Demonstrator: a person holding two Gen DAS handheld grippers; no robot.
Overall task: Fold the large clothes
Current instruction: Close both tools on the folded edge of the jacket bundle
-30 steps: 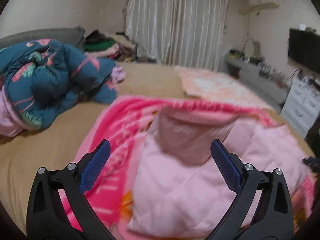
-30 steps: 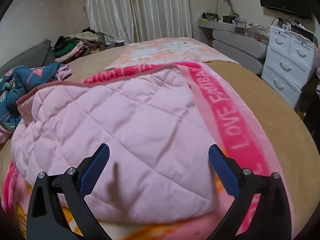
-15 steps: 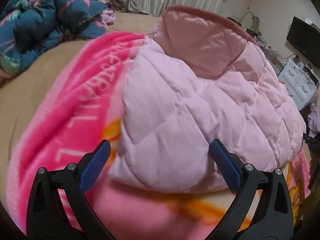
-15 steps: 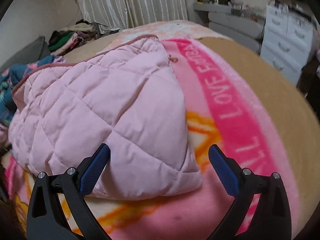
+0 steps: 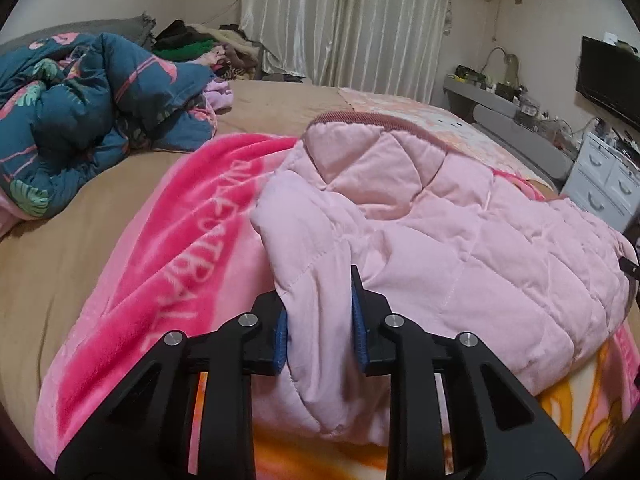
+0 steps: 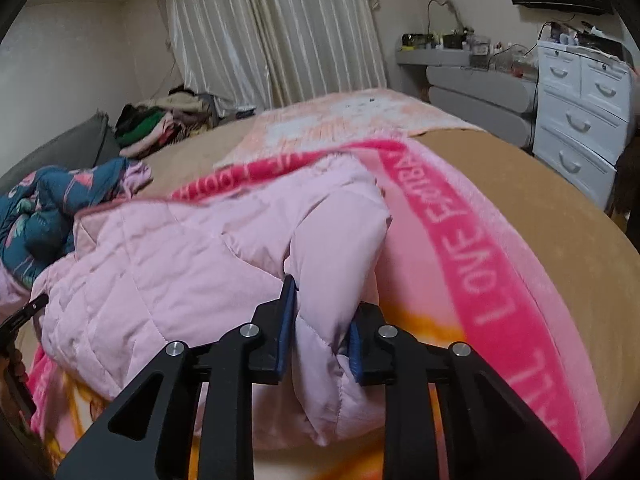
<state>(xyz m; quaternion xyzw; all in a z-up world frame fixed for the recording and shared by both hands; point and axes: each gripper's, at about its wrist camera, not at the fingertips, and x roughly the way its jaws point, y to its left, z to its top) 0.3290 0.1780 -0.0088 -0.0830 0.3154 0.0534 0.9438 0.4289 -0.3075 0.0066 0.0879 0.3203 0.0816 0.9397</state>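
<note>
A pale pink quilted jacket (image 5: 460, 232) lies on a bright pink blanket (image 5: 180, 240) spread over the bed. My left gripper (image 5: 318, 320) is shut on the jacket's near left corner, with fabric bunched between the blue pads. In the right wrist view my right gripper (image 6: 322, 332) is shut on the near right corner of the same jacket (image 6: 180, 264), above the pink blanket (image 6: 480, 264). The cloth between the jaws is lifted slightly and creased.
A dark teal flowered quilt (image 5: 80, 112) is heaped at the left of the bed. A pile of clothes (image 5: 200, 46) lies by the curtain. A peach blanket (image 6: 340, 120) covers the far side. White drawers (image 6: 580, 108) stand at the right.
Both grippers were open in front of the jacket's near edge. Now each has shut on a near corner of the jacket, and the cloth is pulled up and bunched.
</note>
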